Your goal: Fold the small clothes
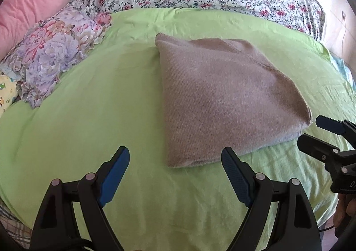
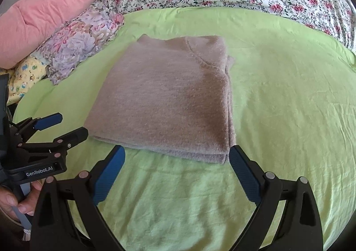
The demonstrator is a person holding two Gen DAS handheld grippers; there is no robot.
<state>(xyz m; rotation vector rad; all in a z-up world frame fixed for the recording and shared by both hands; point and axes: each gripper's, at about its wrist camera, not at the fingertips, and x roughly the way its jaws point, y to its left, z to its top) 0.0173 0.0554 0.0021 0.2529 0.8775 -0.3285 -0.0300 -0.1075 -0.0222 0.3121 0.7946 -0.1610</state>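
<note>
Fingers of both my left gripper [image 1: 175,175] and right gripper [image 2: 176,175] hang spread and empty just short of the folded grey sweater [image 2: 164,99] on the green bed sheet [image 2: 278,95], where a careless nudge could undo its layers.

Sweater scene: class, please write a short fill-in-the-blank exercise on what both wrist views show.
1. The folded sweater lies on a sheet coloured ____.
2. The left gripper has its jaws ____.
3. The right gripper holds ____.
4. The pillow behind the lilac floral cloth is coloured ____.

Missing words: green; open; nothing; pink.
</note>
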